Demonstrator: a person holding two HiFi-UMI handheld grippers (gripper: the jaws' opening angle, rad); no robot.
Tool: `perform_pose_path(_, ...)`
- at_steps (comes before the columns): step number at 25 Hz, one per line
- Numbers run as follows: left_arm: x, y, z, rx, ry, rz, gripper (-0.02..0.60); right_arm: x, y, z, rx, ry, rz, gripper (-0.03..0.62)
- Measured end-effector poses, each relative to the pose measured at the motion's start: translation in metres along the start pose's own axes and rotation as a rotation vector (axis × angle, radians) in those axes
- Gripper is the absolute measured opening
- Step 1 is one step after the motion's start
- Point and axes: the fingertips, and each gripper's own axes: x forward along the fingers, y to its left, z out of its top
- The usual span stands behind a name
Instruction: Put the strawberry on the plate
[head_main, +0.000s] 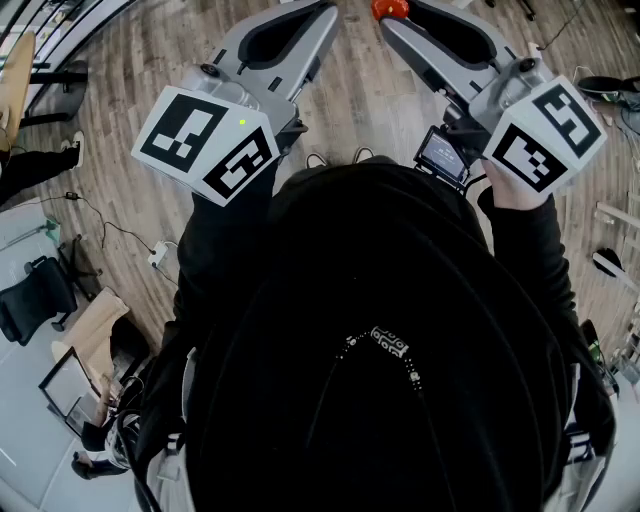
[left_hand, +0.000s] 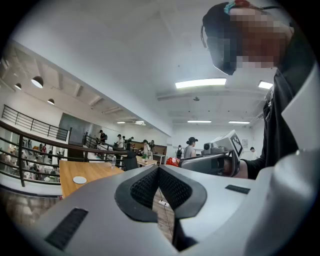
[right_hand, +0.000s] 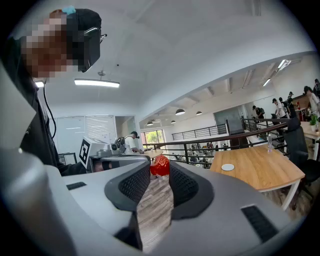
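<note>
My right gripper (right_hand: 160, 169) is shut on a red strawberry (right_hand: 160, 165), which is pinched at the jaw tips. In the head view the strawberry (head_main: 391, 8) shows at the top edge, at the end of the right gripper (head_main: 396, 14). My left gripper (left_hand: 159, 168) is shut with nothing in it, its tips touching; in the head view the left gripper (head_main: 322, 8) is held up beside the right one. A small white plate (right_hand: 228, 167) lies on a wooden table (right_hand: 260, 170) far off to the right. The left gripper view shows that plate (left_hand: 79, 179) at the left.
Both grippers are raised in front of a person in black, above a wood-plank floor (head_main: 150, 190). A black railing (right_hand: 210, 145) runs before the table. Office chairs (head_main: 35, 295) and a cable lie at the left. Several people stand far back (left_hand: 190, 147).
</note>
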Motion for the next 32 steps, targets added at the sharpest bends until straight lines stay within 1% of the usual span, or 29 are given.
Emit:
perform_pose_path(5,0.008,-0.011,0.000,0.001,-0.015,-0.020,0.006,-0.014,-0.009,-0.003,0.013,-0.020,-0.015,0.130)
perform_pose_path(10,0.025,-0.018,0.000,0.009,-0.002,-0.031,0.006,-0.029,-0.025,-0.002,0.035,-0.031,-0.034,0.130)
perform_pose_path(18,0.059,-0.027,0.001,0.031,-0.002,-0.068,0.006,-0.048,-0.048,0.003,0.049,-0.080,-0.014,0.132)
perform_pose_path(24,0.086,-0.045,0.009,0.031,0.002,-0.118,0.006,-0.073,-0.067,0.013,0.060,-0.105,-0.033,0.132)
perform_pose_path(27,0.095,-0.055,-0.001,0.027,0.017,-0.150,0.006,-0.082,-0.077,0.006,0.072,-0.122,-0.042,0.132)
perform_pose_path(29,0.100,-0.058,-0.009,0.035,0.039,-0.146,0.006,-0.085,-0.082,0.000,0.080,-0.126,-0.041,0.132)
perform_pose_path(32,0.106,-0.048,-0.005,0.042,0.049,-0.130,0.006,-0.079,-0.091,0.004,0.083,-0.118,-0.042,0.132)
